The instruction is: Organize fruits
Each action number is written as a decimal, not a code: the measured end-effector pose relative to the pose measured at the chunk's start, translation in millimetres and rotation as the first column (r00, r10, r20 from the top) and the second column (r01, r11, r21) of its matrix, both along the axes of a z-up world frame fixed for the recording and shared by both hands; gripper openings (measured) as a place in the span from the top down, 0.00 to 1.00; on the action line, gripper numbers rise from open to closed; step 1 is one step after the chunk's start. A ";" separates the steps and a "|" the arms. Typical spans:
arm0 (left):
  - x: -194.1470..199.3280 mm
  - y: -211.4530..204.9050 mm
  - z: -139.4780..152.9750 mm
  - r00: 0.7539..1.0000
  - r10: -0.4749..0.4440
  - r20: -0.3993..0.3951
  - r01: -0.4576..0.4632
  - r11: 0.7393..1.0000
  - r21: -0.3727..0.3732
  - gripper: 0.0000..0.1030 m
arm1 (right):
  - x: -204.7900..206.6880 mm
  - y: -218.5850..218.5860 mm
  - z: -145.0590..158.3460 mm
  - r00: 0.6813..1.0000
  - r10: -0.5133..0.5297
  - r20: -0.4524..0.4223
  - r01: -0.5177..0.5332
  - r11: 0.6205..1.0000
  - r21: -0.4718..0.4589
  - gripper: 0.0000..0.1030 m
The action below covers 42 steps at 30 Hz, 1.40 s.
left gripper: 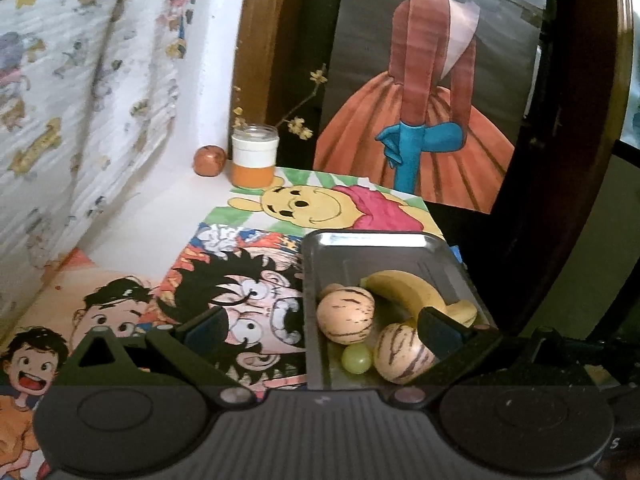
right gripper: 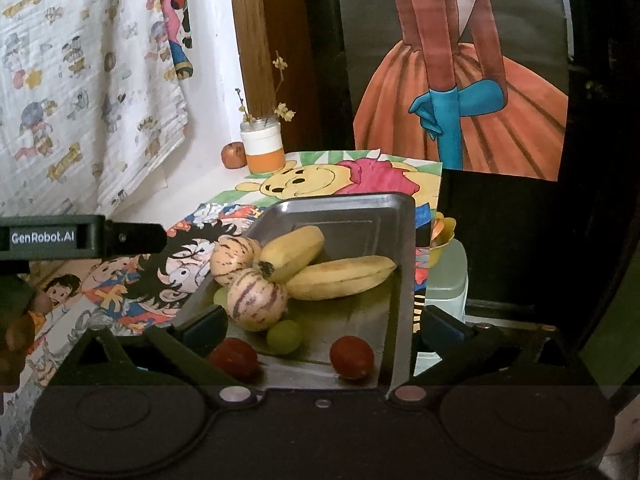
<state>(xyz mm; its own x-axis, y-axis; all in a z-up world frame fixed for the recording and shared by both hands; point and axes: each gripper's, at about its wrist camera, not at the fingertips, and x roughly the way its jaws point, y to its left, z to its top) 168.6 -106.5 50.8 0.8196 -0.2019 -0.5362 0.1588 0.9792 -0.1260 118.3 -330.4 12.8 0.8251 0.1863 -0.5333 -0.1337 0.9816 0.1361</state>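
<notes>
Between the fingers of the right gripper point(right gripper: 320, 326), which stand wide apart with nothing pressed between them, lies the near end of a metal tray point(right gripper: 400, 264). No earlier view is at hand, so only their spread can be told. Just ahead of the fingertips rest two red fruits point(right gripper: 352, 357), one at 7 o'clock of the tray and one at 5 o'clock, with a green grape point(right gripper: 285, 336) between and a little beyond them. Toward 11 o'clock sit two pale striped melons point(right gripper: 256, 300), touching each other, and a pair of bananas point(right gripper: 340, 276) fans out from them toward 2 o'clock.

The left gripper point(left gripper: 320, 330) is likewise spread wide and holds nothing; its right finger point(left gripper: 440, 334) stands in front of the nearer melon and the bananas, its left finger over the drawings. In the right wrist view its dark arm comes in from 9 o'clock.

The tray rests on a table covered with colourful cartoon drawings point(left gripper: 224, 300); a yellow bear drawing point(left gripper: 304, 208) lies at 12 o'clock of the tray. Beyond it, at 11 o'clock, stands a white and orange jar point(left gripper: 254, 156) with dried flower stems, and just left of it a small reddish-brown ball point(left gripper: 210, 161). A printed cloth point(left gripper: 80, 100) hangs at 9 o'clock. A painting of a figure in an orange skirt point(left gripper: 420, 128) leans at 1 o'clock against dark wooden furniture.
</notes>
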 end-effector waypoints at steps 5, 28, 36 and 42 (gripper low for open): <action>-11.7 11.3 1.9 1.000 0.029 0.012 -0.029 1.000 -0.007 0.00 | -8.3 4.5 3.6 1.000 -0.012 0.011 0.012 1.000 0.008 0.01; -65.4 61.1 -14.4 0.987 0.149 0.051 -0.148 0.989 -0.025 0.00 | -60.5 36.1 18.5 0.992 -0.062 0.107 0.058 0.997 0.048 0.01; -83.8 72.9 -15.6 0.986 0.158 0.061 -0.155 0.987 -0.041 0.00 | -74.3 41.6 20.8 0.983 -0.103 0.153 0.096 0.994 0.052 0.01; -102.6 78.5 -19.8 0.985 0.147 0.086 -0.146 0.989 -0.025 0.00 | -94.9 52.4 17.4 0.981 -0.095 0.170 0.089 0.995 0.045 0.01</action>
<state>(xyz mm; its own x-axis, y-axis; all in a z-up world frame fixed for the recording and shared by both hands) 66.0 -28.0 31.0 0.8846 -0.0854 -0.4584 0.0251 0.9904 -0.1361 23.4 -277.9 30.2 0.9184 0.1227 -0.3762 -0.0679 0.9855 0.1558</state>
